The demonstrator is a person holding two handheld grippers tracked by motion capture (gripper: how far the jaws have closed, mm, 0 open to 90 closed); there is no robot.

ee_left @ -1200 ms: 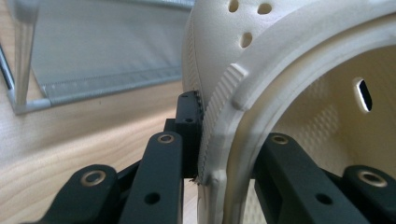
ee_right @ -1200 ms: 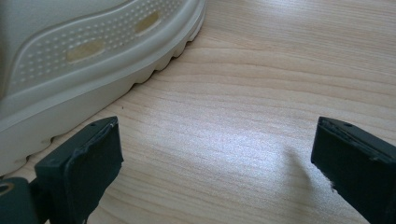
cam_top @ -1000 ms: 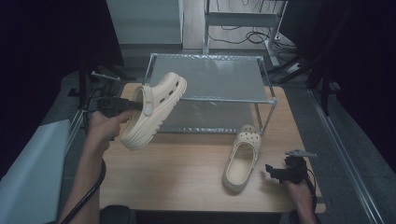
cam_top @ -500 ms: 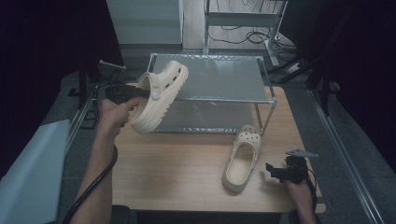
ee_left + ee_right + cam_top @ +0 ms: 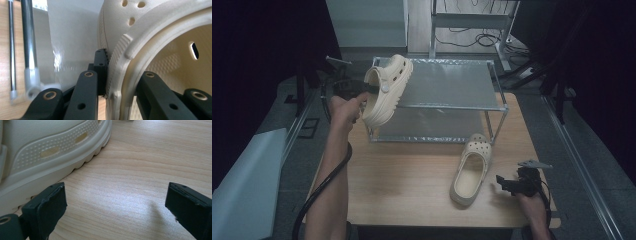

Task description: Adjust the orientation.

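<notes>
While my left gripper (image 5: pixel 362 89) is clamping the raised clog (image 5: pixel 387 87) by its collar above the rack's (image 5: pixel 452 107) left corner for shelving, my right gripper (image 5: pixel 512 184) is idling wide open beside the second clog (image 5: pixel 472 170) near the desk's (image 5: pixel 412 185) right edge.

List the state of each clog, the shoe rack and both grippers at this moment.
Held clog: lifted off the table, tilted, at the rack's top left corner.
Second clog: lying on the wooden table, sole down, untouched.
Shoe rack: both shelves bare.
Left gripper: jaws clamped across the held clog's rim.
Right gripper: jaws open, low over the table beside the second clog.
</notes>
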